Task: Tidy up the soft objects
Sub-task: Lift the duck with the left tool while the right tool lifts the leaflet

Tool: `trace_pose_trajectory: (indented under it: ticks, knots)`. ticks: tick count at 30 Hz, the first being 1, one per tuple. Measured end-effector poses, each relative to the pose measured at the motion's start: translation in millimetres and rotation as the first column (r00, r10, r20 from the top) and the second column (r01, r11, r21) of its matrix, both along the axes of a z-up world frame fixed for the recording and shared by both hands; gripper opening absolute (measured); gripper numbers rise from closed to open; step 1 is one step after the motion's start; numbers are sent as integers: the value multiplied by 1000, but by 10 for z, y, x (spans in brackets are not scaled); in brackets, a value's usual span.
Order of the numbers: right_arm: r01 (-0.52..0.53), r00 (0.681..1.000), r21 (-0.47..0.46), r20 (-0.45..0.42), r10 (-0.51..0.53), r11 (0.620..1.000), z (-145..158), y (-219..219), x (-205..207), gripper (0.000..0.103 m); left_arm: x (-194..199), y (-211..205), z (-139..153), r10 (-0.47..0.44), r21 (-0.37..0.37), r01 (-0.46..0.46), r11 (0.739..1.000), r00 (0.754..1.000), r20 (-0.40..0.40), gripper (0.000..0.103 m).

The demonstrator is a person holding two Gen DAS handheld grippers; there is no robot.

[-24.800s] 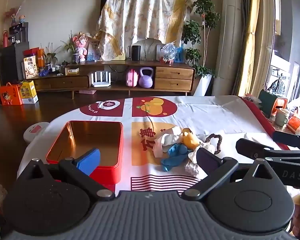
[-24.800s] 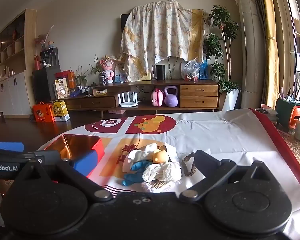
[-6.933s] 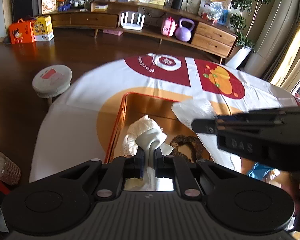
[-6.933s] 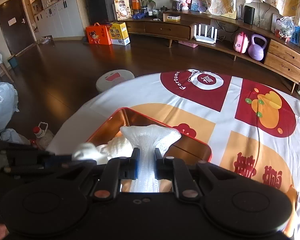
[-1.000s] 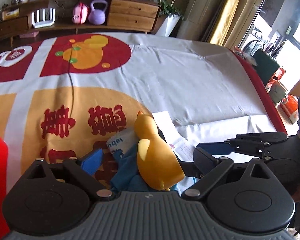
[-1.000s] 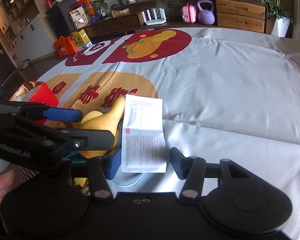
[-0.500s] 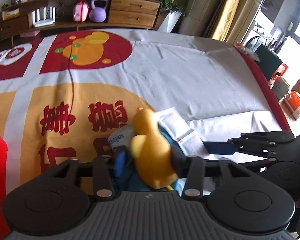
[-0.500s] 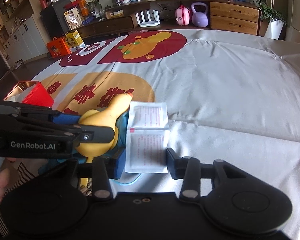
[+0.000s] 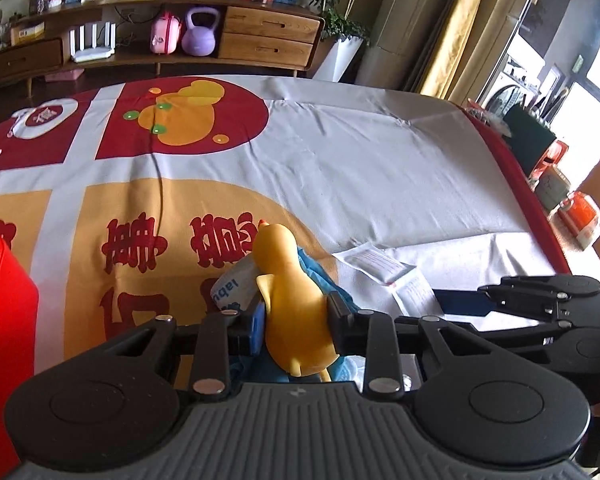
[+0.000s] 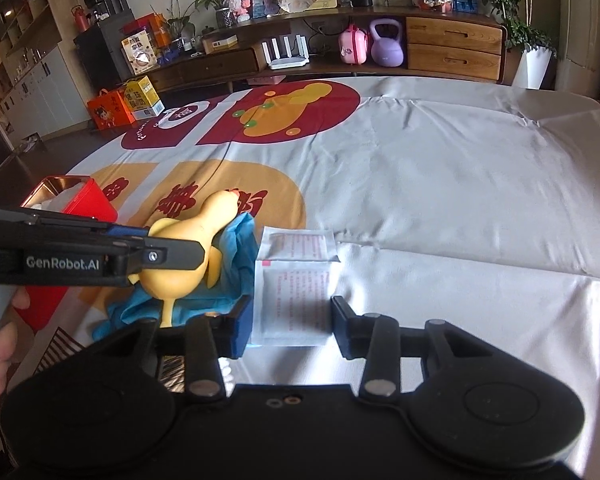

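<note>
The bench [image 9: 380, 168], draped in a smooth grey cloth with red and orange printed patches, lies wide and bare beyond the things, out to its red-trimmed right edge. At the left edge of the left wrist view stands the red metal tin box [image 9: 4, 344]; in the right wrist view its open top shows white stuff inside.

The left gripper [image 9: 296, 320] is closed on the yellow rubber duck toy [image 9: 292, 304], one finger pressed to each flank of its rounded, glossy body. The duck's long axis runs away from the gripper, its neck and head with the small orange beak pointing toward the far side of the bench. In the right wrist view the duck appears lifted a little above the crumpled blue soft cloth [image 10: 236, 272], its thin legs hanging down. A white rolled item with blue lettering [image 9: 232, 284] lies just left of the duck, touching the blue cloth.

The right gripper [image 10: 290, 320] is partly open, its fingers standing on either side of the near end of the flat white paper-like packet with fine red print [image 10: 296, 280]; whether they touch it cannot be told. The packet lies flat, rectangular, folded across its middle, its long axis pointing away from the gripper, just right of the blue cloth.
</note>
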State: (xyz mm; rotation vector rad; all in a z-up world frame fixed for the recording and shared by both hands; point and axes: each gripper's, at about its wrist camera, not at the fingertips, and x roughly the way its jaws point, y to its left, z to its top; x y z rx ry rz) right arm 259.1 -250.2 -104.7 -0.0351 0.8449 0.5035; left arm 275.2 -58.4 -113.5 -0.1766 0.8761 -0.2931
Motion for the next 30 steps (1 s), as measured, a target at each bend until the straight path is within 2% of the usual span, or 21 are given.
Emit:
trace_pose_trajectory:
  ticks: [8, 12, 16, 20, 26, 30]
  knots:
    - [-9, 1000, 1, 20, 9, 1000, 139, 7, -133, 40, -154, 109, 166, -8, -22, 8, 1000, 1000, 22, 31]
    - [-18, 999, 6, 31, 18, 1000, 212, 13, -200, 40, -227, 199, 218, -21, -73, 22, 997, 1000, 17, 31]
    - [-27, 999, 5, 39, 26, 1000, 265, 27, -264, 40, -330, 258, 246, -26, -69, 27, 997, 1000, 17, 31]
    - [-30, 999, 7, 43, 30, 1000, 297, 39, -309, 40, -416, 352, 321, -52, -133, 55, 990, 998, 32, 31]
    - [-35, 999, 6, 42, 34, 999, 301, 66, -364, 40, -478, 353, 142, -71, -101, 68, 993, 997, -21, 31]
    - [-39, 999, -3, 38, 39, 999, 285, 71, -379, 40, -551, 364, 126, -75, -81, 74, 994, 997, -2, 31]
